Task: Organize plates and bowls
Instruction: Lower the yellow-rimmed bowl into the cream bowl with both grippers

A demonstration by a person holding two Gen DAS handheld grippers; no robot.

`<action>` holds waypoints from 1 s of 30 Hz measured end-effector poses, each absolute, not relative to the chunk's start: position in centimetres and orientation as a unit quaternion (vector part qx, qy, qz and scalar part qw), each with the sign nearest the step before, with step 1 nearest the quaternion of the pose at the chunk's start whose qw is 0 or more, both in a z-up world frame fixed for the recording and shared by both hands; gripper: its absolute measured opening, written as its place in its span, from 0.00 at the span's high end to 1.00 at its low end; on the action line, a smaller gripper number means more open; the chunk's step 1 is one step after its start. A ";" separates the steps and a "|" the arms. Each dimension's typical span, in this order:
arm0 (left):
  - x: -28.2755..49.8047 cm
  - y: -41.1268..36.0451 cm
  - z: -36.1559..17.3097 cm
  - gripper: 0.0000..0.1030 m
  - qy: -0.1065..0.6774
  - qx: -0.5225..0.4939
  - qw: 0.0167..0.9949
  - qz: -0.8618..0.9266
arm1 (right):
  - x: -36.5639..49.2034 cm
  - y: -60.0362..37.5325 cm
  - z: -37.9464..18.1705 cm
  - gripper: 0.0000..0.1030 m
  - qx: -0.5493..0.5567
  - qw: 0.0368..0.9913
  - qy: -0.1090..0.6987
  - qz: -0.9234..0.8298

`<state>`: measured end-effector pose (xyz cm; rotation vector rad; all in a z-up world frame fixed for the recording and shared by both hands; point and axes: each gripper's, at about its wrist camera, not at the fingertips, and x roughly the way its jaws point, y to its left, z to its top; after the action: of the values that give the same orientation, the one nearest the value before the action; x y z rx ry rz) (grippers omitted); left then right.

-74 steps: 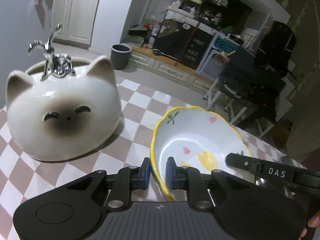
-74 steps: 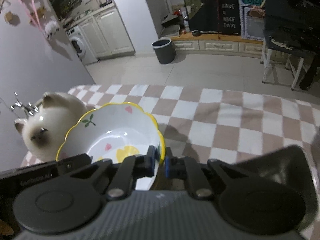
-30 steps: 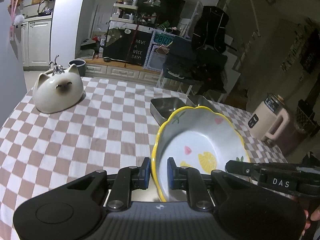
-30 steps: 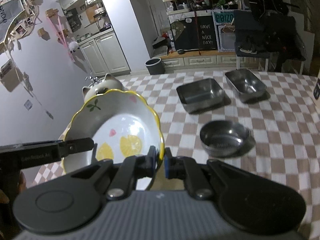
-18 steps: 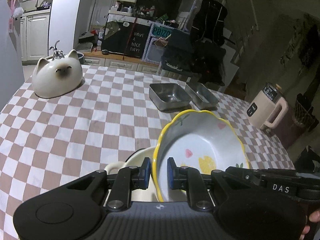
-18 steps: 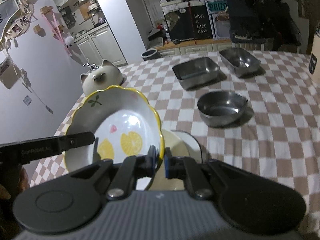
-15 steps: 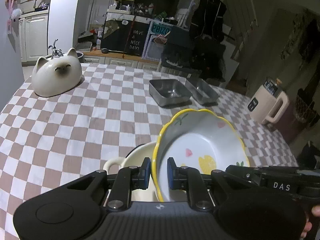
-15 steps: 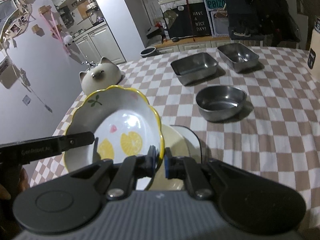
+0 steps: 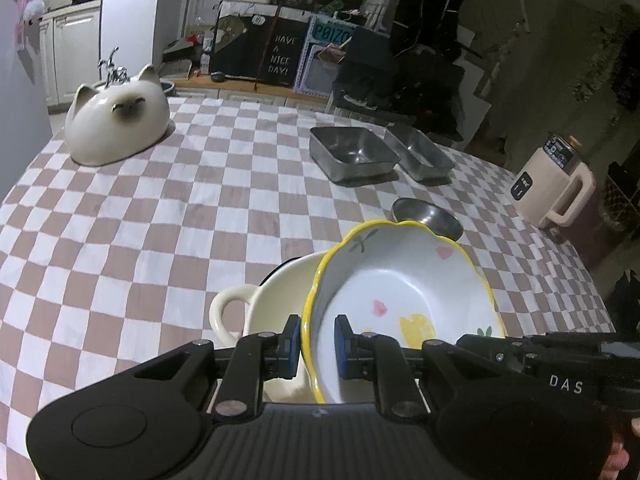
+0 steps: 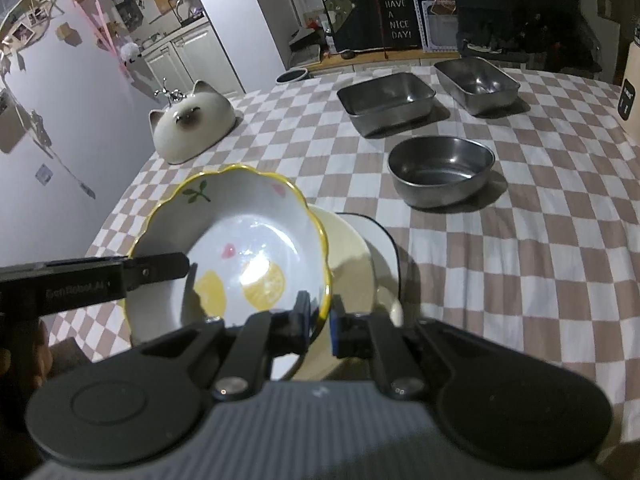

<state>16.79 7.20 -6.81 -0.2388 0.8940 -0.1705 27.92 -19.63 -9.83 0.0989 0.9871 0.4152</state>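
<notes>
Both grippers hold a white bowl with a yellow scalloped rim and fruit prints (image 9: 404, 292) (image 10: 248, 248). My left gripper (image 9: 317, 346) is shut on its left rim. My right gripper (image 10: 320, 320) is shut on its right rim. The bowl hangs tilted just over a cream handled bowl (image 9: 276, 304) (image 10: 352, 256) on the checkered table near the front edge. Whether the two bowls touch I cannot tell.
A round steel bowl (image 10: 440, 172) sits right of centre. Two rectangular steel pans (image 10: 386, 100) (image 10: 478, 82) stand farther back. A cat-faced ceramic dome (image 9: 116, 122) lies at the far left. A cream kettle (image 9: 554, 184) stands at the right edge.
Both grippers carried the yellow-rimmed bowl back from beside the cat dome toward the near edge and lowered it over the cream handled bowl.
</notes>
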 end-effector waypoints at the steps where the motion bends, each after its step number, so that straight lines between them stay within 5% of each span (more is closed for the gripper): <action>1: 17.0 7.2 -7.0 0.82 0.434 -0.117 0.890 -0.080 | 28.0 -19.6 -9.9 0.89 0.047 0.859 0.472 0.195; 30: 20.8 6.9 -10.7 0.82 0.492 -0.101 0.863 -0.050 | 31.7 -17.3 -13.4 0.87 0.038 0.835 0.532 0.138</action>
<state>20.84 6.85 -10.72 -0.2113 1.0320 -0.1055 31.68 -17.29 -13.38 0.0802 1.1273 0.2917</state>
